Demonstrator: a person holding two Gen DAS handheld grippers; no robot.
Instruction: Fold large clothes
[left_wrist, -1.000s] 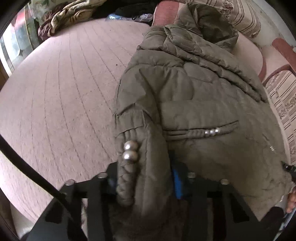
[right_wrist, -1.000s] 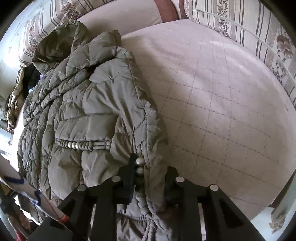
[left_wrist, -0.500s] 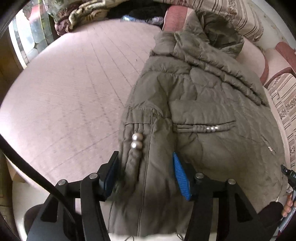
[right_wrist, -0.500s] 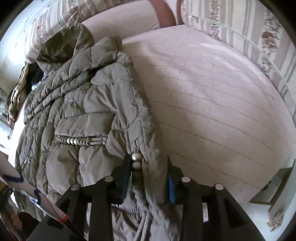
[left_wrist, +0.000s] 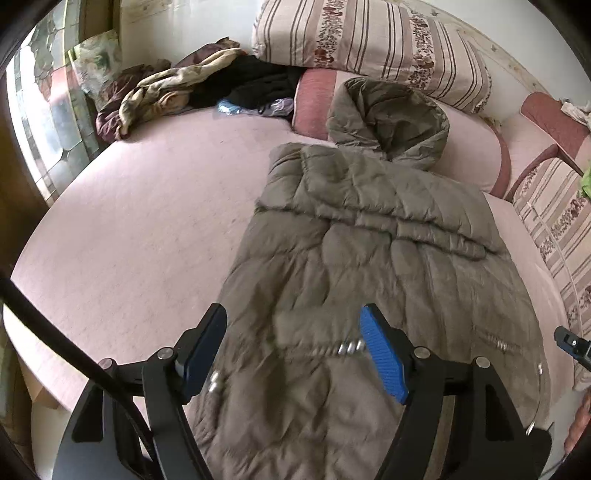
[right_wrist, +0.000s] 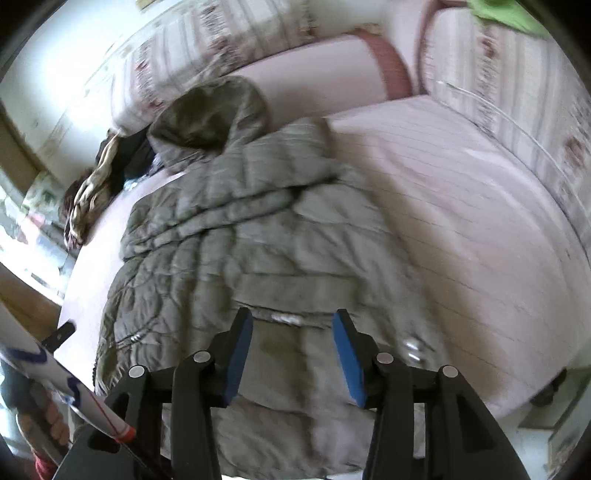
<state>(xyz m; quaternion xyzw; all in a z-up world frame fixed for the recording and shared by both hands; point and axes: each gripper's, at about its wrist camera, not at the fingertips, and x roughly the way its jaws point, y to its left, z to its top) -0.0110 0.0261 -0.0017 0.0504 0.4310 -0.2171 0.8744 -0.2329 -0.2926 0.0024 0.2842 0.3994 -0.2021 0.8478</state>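
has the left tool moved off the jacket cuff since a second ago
Yes. The left tool has opened and pulled back and up from the jacket; the striped pillow is now in full view, and the cuff lies free below it.

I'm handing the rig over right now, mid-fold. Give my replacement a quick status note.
Left gripper: open, holding nothing, above the jacket's hem end.
Right gripper: open, holding nothing, above the same end.
Jacket: olive puffer, lying flat on the pink bed, hood toward the striped pillow, both sleeves already folded in.
Left: fold the body from hem toward hood.
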